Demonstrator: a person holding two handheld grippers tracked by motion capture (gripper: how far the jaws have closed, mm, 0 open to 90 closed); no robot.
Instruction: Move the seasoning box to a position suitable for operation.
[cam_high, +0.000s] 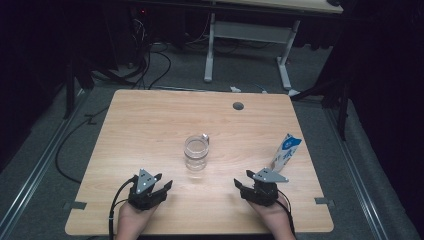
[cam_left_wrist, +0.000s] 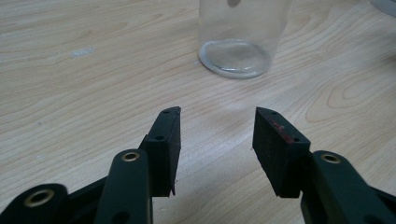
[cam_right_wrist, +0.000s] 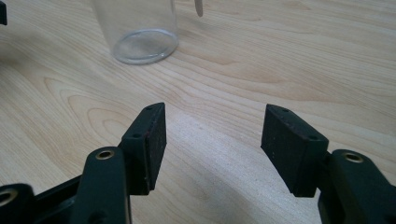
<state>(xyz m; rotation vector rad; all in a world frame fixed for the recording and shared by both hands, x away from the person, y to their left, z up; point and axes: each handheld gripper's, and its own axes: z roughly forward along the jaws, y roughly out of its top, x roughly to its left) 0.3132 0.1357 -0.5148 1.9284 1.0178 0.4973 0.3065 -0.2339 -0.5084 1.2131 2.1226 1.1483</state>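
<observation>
Jaws of both grippers stand wide apart and hold nothing. Left gripper (cam_high: 161, 184) and right gripper (cam_high: 243, 180) rest low at the near edge of the counter (cam_high: 150, 115), each in one of the person's hands, both aimed forward and slightly inward. Glass jar (cam_high: 195, 152): clear, upright, apparently empty, standing on the counter ahead of both sets of jaws and roughly midway between them; well apart from each, no contact. In the left gripper view the jar (cam_left_wrist: 240, 42) sits ahead of the open gap, a little toward the right-hand jaw; in the right gripper view the jar (cam_right_wrist: 137, 32) sits ahead and off beyond the left-hand jaw. A small metal piece shows at the jar's rim, too small to identify. Milk carton (cam_high: 286, 151): blue and white, upright, just ahead of the right gripper and to its outer side, near but not touching. Progress, as judged: work not started. Nothing grasped, jar and carton both untouched, carton top looks closed though I cannot tell for certain. Likely job is a pour from carton into jar; if so, everything is left: reach, grip, lift, open, tilt. Pads of both grippers bare, only wood grain between them.
</observation>
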